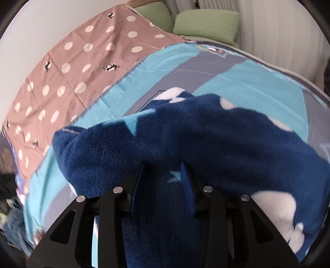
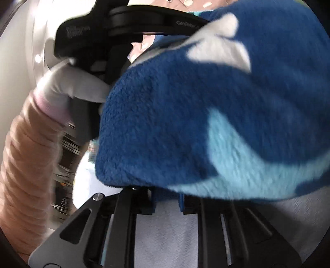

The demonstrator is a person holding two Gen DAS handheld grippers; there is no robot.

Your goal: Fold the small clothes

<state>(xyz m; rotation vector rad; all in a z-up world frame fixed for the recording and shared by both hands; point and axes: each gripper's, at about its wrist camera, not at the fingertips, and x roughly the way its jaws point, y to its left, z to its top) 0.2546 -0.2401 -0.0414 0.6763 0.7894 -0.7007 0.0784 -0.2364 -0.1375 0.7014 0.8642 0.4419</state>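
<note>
"GenRobot" on the left gripper (image 2: 132,18) body, partly hidden

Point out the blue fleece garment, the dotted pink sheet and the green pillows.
blue fleece garment (image 1: 206,136): left wrist view, on its plain dark blue middle.
dotted pink sheet (image 1: 78,59): left wrist view, on pink cloth between white dots.
green pillows (image 1: 206,24): left wrist view, on the right pillow's face.

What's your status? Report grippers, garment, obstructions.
Left gripper jaws apart, blue fleece garment bunched between its fingers. Right gripper under the fleece's hem, grip unclear. Garment still bunched over the blue-grey sheet. Nothing in the way.
</note>
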